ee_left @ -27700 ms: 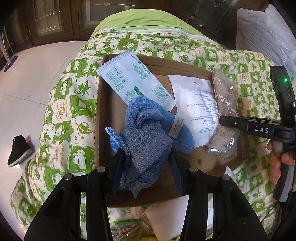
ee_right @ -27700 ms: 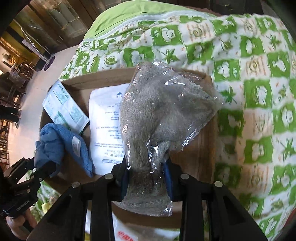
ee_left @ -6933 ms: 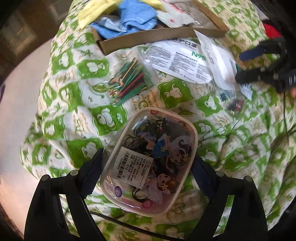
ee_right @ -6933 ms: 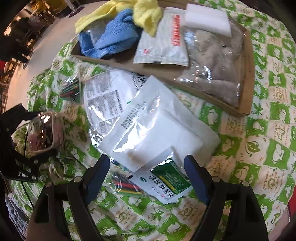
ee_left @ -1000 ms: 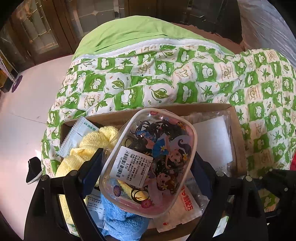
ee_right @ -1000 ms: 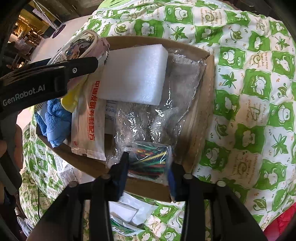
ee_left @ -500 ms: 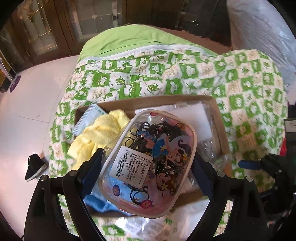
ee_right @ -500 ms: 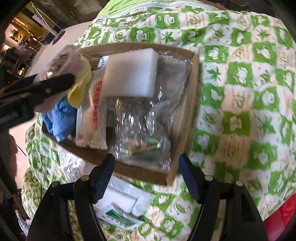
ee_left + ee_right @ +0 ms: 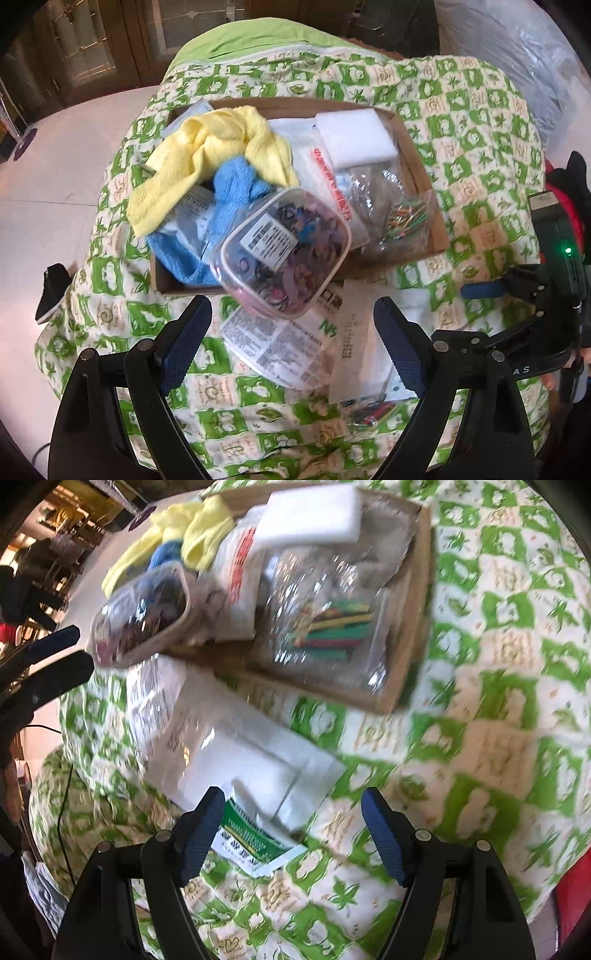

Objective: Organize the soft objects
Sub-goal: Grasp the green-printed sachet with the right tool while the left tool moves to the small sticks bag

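Left wrist view: left gripper (image 9: 291, 332) gapes wide, empty; a second ago it carried the hair-tie pouch (image 9: 280, 254), now on the cardboard box (image 9: 436, 236) front edge
Right wrist view: right gripper (image 9: 291, 830) jaws just opened, empty, over white packets (image 9: 251, 760); colored-stick bag (image 9: 325, 631) released in box
Meaning: packets remain outside

My cardboard box (image 9: 432, 236) sits on the green-checked quilt, crammed full. A yellow towel (image 9: 207, 155) drapes over its far-left corner, a blue cloth (image 9: 229, 192) bunched under it. A white foam block (image 9: 354, 140) lies at the far right; a bag of coloured sticks (image 9: 332, 627) fills the near-right corner. The clear pouch of hair ties (image 9: 284, 251) tilts over the box's near edge.
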The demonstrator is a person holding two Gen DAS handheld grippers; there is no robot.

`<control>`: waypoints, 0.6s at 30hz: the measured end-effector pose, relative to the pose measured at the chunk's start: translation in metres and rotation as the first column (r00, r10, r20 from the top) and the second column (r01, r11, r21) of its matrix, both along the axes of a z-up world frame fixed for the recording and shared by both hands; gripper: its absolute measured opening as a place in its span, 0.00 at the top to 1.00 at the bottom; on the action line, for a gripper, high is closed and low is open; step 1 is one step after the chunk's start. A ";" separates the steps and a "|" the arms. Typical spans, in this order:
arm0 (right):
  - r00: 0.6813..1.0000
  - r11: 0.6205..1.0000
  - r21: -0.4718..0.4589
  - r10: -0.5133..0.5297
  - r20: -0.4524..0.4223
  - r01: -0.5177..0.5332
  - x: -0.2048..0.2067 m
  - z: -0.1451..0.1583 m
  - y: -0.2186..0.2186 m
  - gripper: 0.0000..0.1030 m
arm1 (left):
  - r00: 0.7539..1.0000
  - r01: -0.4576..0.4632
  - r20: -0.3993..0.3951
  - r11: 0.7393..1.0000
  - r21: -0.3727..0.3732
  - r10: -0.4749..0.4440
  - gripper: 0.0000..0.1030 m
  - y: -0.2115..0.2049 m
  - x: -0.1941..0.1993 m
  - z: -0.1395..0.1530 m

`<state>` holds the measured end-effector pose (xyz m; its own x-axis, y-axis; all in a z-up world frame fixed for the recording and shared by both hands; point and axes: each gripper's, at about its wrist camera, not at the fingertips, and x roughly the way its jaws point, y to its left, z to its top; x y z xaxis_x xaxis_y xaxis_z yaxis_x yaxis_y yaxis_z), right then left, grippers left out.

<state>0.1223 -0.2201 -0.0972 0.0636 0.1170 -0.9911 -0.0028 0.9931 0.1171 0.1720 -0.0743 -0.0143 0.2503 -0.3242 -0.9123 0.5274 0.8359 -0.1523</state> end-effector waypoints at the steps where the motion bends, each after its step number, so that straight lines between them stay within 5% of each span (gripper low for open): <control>1: 1.000 1.000 -0.003 0.001 0.001 -0.001 -0.001 -0.002 0.004 0.26 | 1.000 -0.006 0.004 1.000 0.004 0.006 0.13 0.001 0.000 0.000; 9: 1.000 1.000 0.005 0.009 -0.005 -0.009 -0.005 0.001 -0.001 0.26 | 0.996 0.068 -0.052 0.996 -0.061 -0.071 0.13 0.007 -0.032 0.009; 18: 0.970 0.974 -0.002 0.226 -0.087 -0.227 -0.031 -0.027 0.039 0.25 | 0.985 0.015 -0.171 0.995 -0.099 -0.032 0.13 0.020 -0.061 -0.041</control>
